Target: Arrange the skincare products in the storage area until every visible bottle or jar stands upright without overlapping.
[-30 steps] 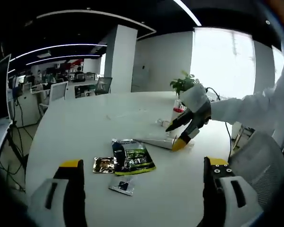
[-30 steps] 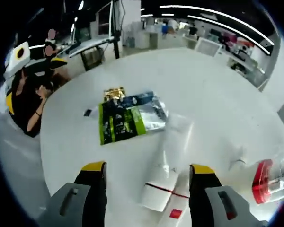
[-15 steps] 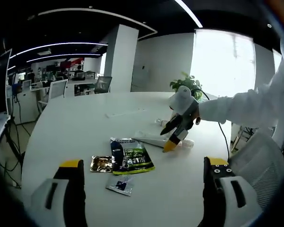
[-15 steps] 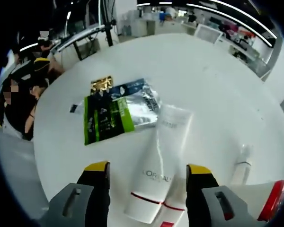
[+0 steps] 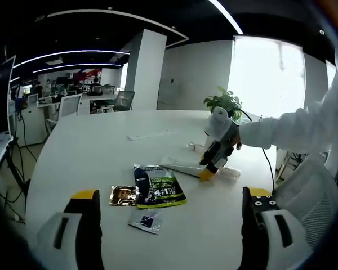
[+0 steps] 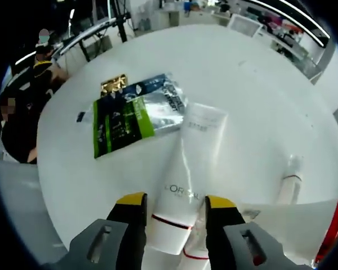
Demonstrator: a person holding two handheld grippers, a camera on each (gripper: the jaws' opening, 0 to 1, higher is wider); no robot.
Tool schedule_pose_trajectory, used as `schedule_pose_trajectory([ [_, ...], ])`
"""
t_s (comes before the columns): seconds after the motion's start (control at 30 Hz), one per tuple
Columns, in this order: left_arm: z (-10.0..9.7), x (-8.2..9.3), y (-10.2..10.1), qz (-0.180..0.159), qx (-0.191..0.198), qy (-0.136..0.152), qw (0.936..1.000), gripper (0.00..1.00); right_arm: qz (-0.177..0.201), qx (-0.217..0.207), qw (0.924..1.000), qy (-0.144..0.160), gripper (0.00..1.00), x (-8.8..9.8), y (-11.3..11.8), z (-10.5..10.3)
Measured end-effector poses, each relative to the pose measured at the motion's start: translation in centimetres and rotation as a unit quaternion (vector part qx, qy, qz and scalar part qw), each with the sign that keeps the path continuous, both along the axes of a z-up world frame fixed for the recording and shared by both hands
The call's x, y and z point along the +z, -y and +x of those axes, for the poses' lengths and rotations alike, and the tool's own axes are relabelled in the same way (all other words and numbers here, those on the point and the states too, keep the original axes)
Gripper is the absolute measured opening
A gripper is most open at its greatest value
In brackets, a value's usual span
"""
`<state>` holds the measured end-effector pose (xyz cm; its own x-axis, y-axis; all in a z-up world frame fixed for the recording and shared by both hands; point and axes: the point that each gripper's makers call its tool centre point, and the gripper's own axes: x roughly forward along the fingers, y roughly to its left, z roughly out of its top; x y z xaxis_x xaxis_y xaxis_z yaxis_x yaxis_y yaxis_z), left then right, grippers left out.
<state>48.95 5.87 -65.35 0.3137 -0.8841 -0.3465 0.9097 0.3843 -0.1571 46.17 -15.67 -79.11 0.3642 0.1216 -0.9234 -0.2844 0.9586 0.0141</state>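
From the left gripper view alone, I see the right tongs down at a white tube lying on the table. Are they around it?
Observer: Yes. In the right gripper view the right tongs straddle the white tube near its cap end, a jaw close on each side. I can't tell if they're pressing.
Operator: Anything else between the jaws?
Observer: A second tube with a red band lies beside the first, partly under it, by the right jaw.
Operator: Is the far end free?
Observer: Its flat end meets the edge of the green and silver sachet. I can't tell whether it overlaps or just touches.
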Motion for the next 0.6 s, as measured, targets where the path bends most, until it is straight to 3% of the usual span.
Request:
schedule_pose_trajectory([
  [0.43, -0.3, -0.4, 0.4, 0.002, -0.003, -0.005, 1.0000, 0.99, -0.019, -0.002, 0.9998, -0.004, 0.28, -0.1, 0.1, -0.7],
  [0.6, -0.3, -0.7, 1.1, 0.003, -0.011, -0.015, 0.9998, 0.98, 0.001, -0.029, 0.9996, 0.006, 0.25, 0.0, 0.4, -0.6],
])
